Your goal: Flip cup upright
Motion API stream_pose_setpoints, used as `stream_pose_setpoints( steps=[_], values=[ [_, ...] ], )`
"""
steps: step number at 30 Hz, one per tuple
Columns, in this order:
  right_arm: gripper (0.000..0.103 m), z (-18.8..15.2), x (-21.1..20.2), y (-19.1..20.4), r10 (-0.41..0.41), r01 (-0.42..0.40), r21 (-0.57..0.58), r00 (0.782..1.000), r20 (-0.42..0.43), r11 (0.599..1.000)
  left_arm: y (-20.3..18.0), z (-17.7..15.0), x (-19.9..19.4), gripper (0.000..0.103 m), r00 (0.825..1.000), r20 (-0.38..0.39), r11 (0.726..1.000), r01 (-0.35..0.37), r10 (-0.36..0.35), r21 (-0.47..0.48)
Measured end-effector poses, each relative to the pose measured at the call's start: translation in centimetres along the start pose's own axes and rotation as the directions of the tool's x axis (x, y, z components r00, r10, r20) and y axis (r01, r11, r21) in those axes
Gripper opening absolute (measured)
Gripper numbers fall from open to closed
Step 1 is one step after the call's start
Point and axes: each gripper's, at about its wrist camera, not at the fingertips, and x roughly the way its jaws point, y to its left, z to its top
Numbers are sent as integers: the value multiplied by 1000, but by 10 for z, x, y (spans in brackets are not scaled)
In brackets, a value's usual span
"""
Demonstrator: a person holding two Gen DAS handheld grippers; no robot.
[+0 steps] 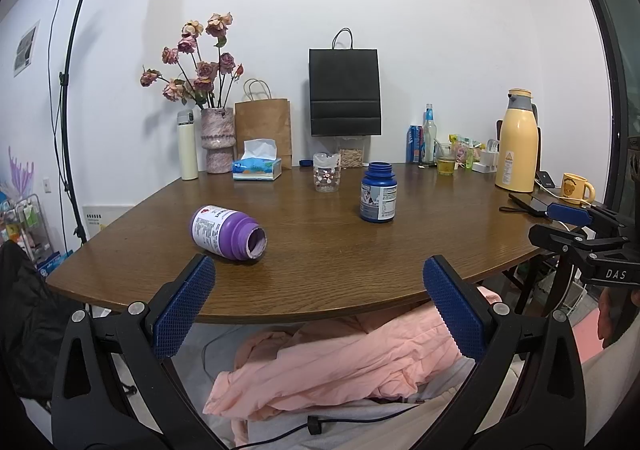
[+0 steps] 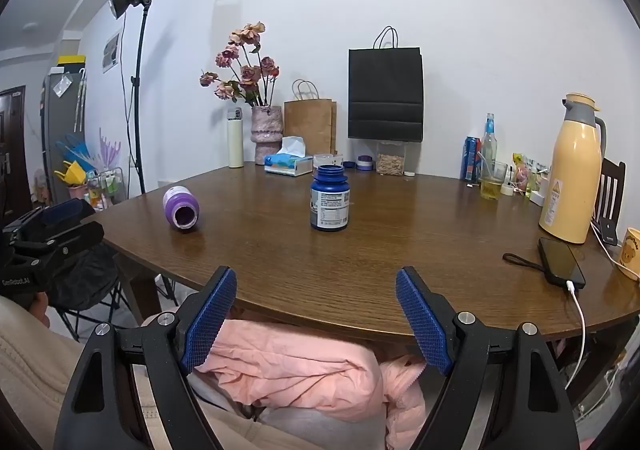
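Wooden table [image 1: 320, 250]: purple bottle [image 1: 226, 232] on side, blue bottle [image 1: 378, 193] upright nearby

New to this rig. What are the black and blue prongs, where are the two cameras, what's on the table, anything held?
No robot arm here: a person holds one two-finger tool in each hand, with a fisheye camera on each looking along its fingers. The prongs are the left gripper and right gripper, both with jaws wide open and holding nothing, hovering at the near edge of the wooden table. On it, a purple bottle lies on its side, mouth open, and a blue bottle stands upright. Clutter sits along the far edge.
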Motion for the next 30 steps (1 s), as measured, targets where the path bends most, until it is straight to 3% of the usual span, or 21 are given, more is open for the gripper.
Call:
stream_pose_setpoints(
  steps=[30],
  values=[
    [86, -1, 0, -1, 0, 0, 3, 1000, 2, 1000, -4, 1, -1, 103, 1000, 2, 1000, 0, 0, 0]
  ],
)
